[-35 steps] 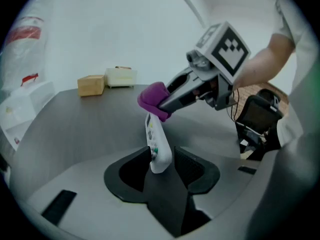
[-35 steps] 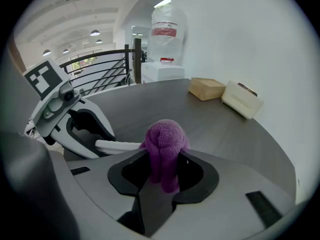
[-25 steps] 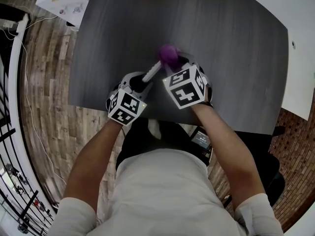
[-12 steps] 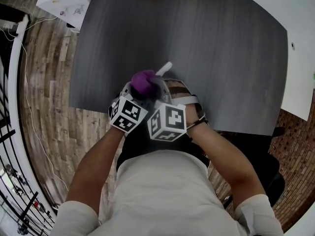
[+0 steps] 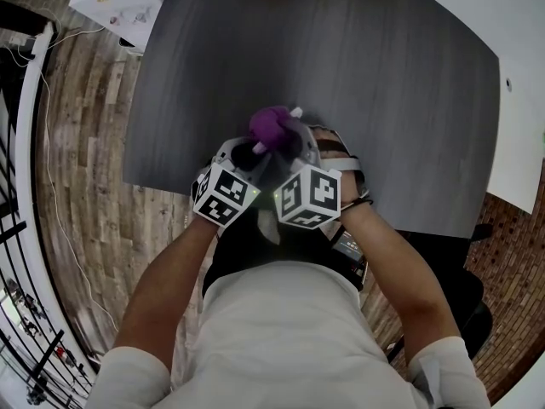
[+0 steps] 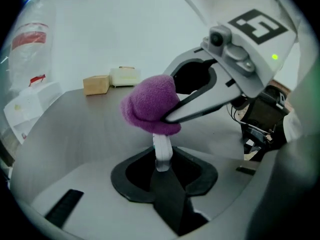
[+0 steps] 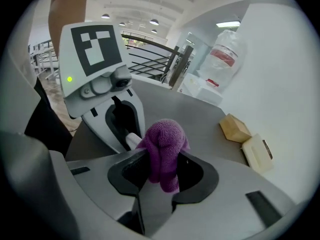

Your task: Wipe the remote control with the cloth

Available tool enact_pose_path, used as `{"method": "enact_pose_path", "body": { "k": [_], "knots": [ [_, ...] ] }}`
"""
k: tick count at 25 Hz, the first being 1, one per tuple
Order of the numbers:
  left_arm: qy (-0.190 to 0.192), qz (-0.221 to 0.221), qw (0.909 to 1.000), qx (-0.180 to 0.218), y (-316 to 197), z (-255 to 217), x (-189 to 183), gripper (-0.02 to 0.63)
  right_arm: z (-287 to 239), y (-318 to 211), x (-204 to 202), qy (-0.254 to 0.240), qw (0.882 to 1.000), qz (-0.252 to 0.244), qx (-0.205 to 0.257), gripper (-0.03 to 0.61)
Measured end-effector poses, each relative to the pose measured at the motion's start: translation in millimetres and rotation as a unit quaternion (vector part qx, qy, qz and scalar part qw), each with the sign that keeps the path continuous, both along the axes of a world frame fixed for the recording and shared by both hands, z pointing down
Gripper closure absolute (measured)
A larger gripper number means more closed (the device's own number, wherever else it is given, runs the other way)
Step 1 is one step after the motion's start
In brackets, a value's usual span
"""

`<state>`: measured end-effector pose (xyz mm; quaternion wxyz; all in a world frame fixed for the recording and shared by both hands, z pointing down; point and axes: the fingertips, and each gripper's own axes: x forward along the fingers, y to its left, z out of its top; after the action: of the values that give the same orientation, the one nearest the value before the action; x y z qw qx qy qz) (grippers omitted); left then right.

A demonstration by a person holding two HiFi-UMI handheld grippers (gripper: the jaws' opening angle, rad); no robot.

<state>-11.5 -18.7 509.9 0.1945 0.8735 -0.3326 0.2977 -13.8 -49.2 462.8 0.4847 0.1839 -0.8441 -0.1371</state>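
Tan block (image 6: pixel 96 84) beside cream box (image 6: pixel 125 76) at far edge of dark table (image 5: pixel 383 100)

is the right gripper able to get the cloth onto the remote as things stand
Probably yes: the cloth in the right gripper looks to rest on the top end of the remote, which the left gripper holds upright, with nothing between them.

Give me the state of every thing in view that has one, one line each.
remote control, gripped at one end, other end covered by the cloth.
cloth, bunched, pressed on the remote control.
left gripper, shut on the remote control.
right gripper, shut on the cloth.
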Motion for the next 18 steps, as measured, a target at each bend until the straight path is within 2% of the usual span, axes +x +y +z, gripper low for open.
{"method": "enact_pose_path", "body": {
  "k": [6, 10, 12, 13, 14, 15, 16, 18],
  "knots": [
    [0.008, -0.002, 0.9999, -0.011, -1.2, 1.2, -2.0, 0.511, 2.4, -45.5, 38.8, 0.01, 0.997, 0.075, 0.019, 0.442],
    [0.019, -0.007, 0.9994, -0.029, -2.4, 0.8, -2.9, 0.511, 17.2, -69.2, 76.8, 0.046, 0.989, 0.139, 0.02, 0.442],
    [0.052, -0.024, 0.9966, -0.06, -2.6, -1.5, -0.9, 0.511, 22.6, -73.6, 94.0, 0.058, 0.984, 0.167, 0.01, 0.442],
    [0.082, -0.037, 0.9921, -0.087, -1.9, -3.3, 0.5, 0.511, 22.5, -73.8, 99.0, 0.055, 0.983, 0.177, 0.005, 0.442],
    [0.121, -0.05, 0.984, -0.121, 0.0, -5.9, 2.8, 0.511, 20.3, -72.9, 101.3, 0.047, 0.982, 0.185, 0.001, 0.442],
    [0.165, -0.061, 0.9716, -0.159, 3.1, -9.6, 6.4, 0.511, 16.3, -70.6, 101.0, 0.038, 0.981, 0.189, -0.002, 0.442],
    [0.209, -0.069, 0.9553, -0.197, 7.4, -13.9, 10.8, 0.511, 10.6, -66.6, 97.9, 0.026, 0.982, 0.189, -0.006, 0.442],
    [0.287, -0.091, 0.9158, -0.266, 16.7, -20.9, 18.2, 0.511, -2.8, -50.8, 83.5, -0.004, 0.984, 0.177, -0.02, 0.442]
  ]
}}
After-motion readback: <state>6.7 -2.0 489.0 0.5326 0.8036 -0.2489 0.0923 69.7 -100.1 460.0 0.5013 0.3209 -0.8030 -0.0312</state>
